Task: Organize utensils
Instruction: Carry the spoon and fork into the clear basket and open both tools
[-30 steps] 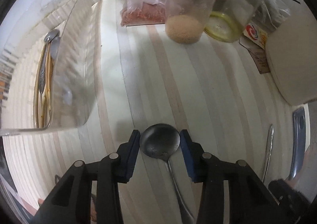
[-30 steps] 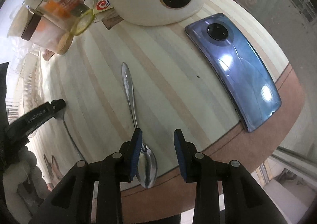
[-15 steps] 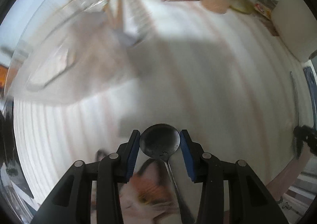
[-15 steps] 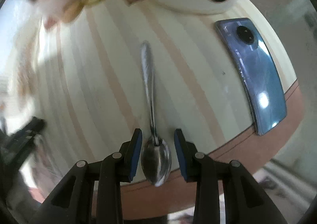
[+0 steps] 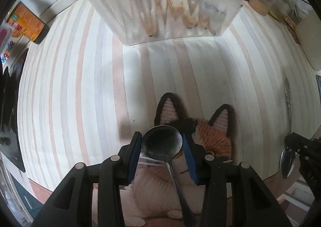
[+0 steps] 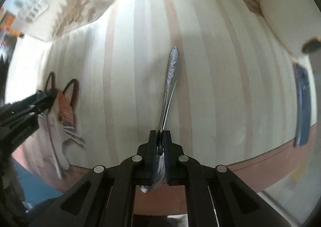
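Steel spoon bowl (image 5: 161, 143) sits clenched between the left gripper (image 5: 161, 146) pads, above a cat-face mat (image 5: 210, 132). At three o'clock the right gripper (image 6: 159, 142) pinches a patterned spoon (image 6: 170, 74) at its neck, handle pointing to twelve. Farthest, at twelve o'clock, a clear bin (image 5: 166, 6) holds chopsticks (image 5: 150, 24) and cutlery.
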Tool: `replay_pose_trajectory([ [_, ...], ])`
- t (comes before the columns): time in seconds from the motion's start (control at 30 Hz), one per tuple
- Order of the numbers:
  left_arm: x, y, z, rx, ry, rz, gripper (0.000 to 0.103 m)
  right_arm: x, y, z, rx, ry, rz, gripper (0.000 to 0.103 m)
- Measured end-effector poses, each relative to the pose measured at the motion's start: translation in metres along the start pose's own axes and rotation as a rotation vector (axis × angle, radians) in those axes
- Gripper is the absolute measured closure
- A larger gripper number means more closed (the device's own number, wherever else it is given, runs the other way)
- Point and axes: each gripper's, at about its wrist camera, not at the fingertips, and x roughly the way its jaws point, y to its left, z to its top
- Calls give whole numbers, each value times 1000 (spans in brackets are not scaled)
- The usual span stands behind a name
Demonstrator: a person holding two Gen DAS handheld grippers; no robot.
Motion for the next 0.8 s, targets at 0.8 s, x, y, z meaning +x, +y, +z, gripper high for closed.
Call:
replay_pose_trajectory([
  [0.8, -33, 35, 15, -12, -85, -16, 65, -22, -11, 8, 89, -78, 55, 101],
])
